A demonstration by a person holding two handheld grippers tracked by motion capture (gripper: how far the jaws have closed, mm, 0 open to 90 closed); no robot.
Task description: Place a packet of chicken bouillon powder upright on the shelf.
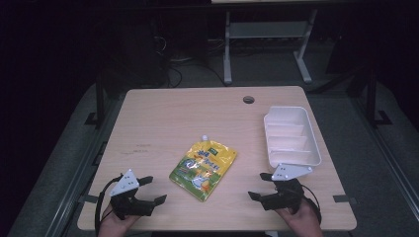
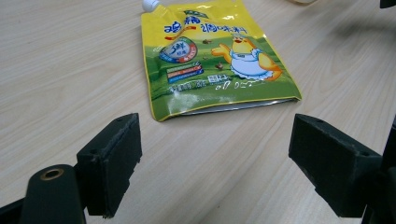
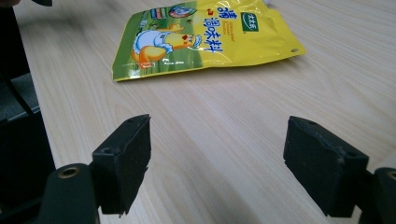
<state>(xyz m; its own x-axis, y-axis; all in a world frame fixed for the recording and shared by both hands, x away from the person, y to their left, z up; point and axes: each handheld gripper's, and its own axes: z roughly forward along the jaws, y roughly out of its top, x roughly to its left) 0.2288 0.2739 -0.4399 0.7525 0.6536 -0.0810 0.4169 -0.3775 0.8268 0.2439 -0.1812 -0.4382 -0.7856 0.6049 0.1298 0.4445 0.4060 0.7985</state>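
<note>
Pouch (image 1: 203, 169), yellow and green, flat on wooden table (image 1: 163, 118), near the middle of the front half; white spout cap at its far corner, sealed bottom edge toward the person's side; printed face up, cartoon chick in an apron and blue lettering legible in left gripper view (image 2: 212, 53) and right gripper view (image 3: 201, 35); untouched by either tool.

Left gripper (image 1: 149, 190) at the front left edge of the table, held in a hand (image 1: 116, 222) from below; grey three-cornered plate on top; jaws spread wide, nothing between them but bare tabletop; pouch just ahead of the jaws, apart from them.

Right gripper (image 1: 260, 186) at the front right edge, likewise hand-held (image 1: 302, 219), plate on top; jaws spread wide, empty, bare wood between; pouch ahead and to its left, well short of contact.

White tray (image 1: 316, 153), divided into compartments, at the right side of the table, its near end just beyond the right gripper's plate; compartments apparently empty.

Round cable hole (image 1: 248, 99) near the far edge of the table.
</note>
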